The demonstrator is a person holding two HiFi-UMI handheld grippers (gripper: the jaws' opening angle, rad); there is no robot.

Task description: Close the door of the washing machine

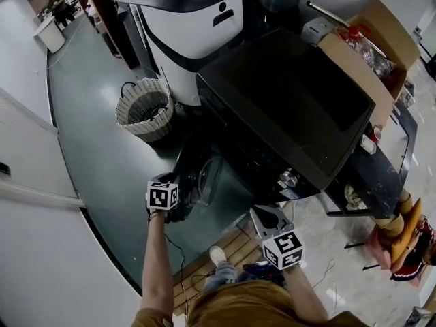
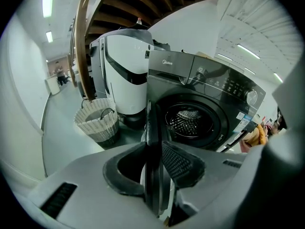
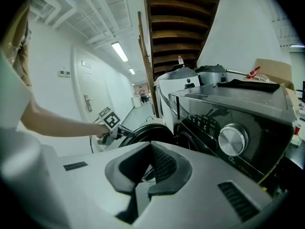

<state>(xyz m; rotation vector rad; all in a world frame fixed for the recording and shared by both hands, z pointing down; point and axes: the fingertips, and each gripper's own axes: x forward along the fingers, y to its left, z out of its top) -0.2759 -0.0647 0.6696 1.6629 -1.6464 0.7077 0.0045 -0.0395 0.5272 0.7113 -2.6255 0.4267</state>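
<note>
The door (image 2: pixel 151 120) stands open off the front of the washing machine (image 2: pixel 209 94). I see it edge-on, so its glass barely shows. My left tool (image 2: pixel 153 147) is clamped on its dark rim. "Midea" reads on the glossy panel; smaller print is illegible. The perforated steel drum (image 2: pixel 188 123) gapes. My right tool (image 3: pixel 150 147) is closed and empty. A woven basket (image 2: pixel 97 123) stands nearby.
</note>
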